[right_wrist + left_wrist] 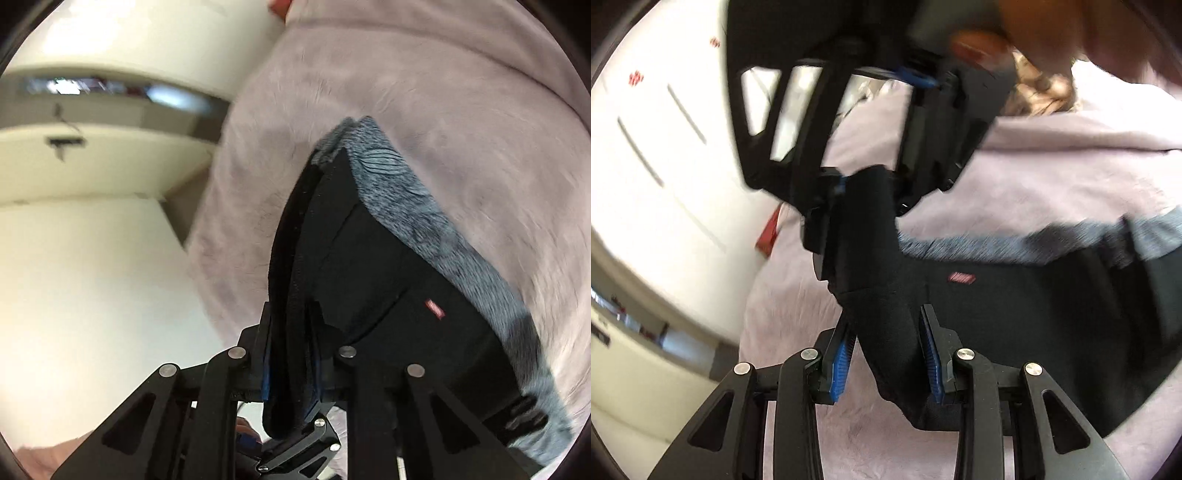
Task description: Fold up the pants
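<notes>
Left wrist view: the left gripper [886, 354] is clamped on a fold of the black fabric pants [1015, 314] lying on the pale lilac blanket [1052, 166]. A small red label [961, 277] at 3 o'clock of the fold is too blurry to read.

Right wrist view: the right gripper [291, 373] pinches the pants' edge, red tag [434, 308] at 2 o'clock, unreadable too.

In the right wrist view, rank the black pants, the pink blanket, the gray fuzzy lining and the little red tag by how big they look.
1. pink blanket
2. black pants, though they lie nearer the camera, so this order is unsure
3. gray fuzzy lining
4. red tag, by far the smallest
</notes>
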The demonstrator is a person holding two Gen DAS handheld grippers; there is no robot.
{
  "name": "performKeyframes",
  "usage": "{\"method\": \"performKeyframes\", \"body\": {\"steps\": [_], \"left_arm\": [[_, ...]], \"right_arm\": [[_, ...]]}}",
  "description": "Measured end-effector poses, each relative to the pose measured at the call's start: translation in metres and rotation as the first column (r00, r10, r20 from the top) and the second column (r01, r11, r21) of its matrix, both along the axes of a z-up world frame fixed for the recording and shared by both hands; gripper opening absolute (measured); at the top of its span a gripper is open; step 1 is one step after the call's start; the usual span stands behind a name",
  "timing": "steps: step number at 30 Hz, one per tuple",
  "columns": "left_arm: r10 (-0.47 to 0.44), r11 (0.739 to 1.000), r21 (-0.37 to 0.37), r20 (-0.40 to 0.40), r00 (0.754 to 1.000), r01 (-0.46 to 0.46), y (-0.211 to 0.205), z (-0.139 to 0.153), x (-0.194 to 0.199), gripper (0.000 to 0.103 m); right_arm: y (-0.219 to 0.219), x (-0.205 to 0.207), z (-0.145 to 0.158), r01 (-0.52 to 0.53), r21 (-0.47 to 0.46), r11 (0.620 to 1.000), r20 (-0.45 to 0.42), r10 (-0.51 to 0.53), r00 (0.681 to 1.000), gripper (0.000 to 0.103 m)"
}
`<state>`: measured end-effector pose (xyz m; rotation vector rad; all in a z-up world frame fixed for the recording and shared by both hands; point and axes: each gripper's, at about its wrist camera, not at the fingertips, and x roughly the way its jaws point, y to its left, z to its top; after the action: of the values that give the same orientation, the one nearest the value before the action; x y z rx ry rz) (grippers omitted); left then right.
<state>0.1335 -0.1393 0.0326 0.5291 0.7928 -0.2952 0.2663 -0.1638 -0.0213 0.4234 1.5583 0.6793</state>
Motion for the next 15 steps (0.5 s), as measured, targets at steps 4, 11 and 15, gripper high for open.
{"method": "performKeyframes", "body": {"steps": [4, 11, 15], "left_arm": [[-0.107, 0.993, -0.047, 0.040, 0.993, 0.108, -0.042, 0.041, -0.026, 0.036], [-0.324, 0.941, -0.090, 0.045, 0.945, 0.326, -0.139, 0.076, -0.087, 0.036], [-0.463, 0.885, -0.053, 0.027, 0.886, 0.464, -0.205, 0.066, -0.137, 0.036]], "right_arm": [[-0.084, -0.044, 0.028, 0.164, 0.163, 0.973, 0.042, -0.173, 0.984, 0.018], [-0.228, -0.147, 0.047, 0.378, 0.293, 0.878, 0.100, -0.422, 0.901, 0.018], [-0.307, -0.208, 0.026, 0.494, 0.350, 0.796, 0.073, -0.549, 0.832, 0.018]]}}
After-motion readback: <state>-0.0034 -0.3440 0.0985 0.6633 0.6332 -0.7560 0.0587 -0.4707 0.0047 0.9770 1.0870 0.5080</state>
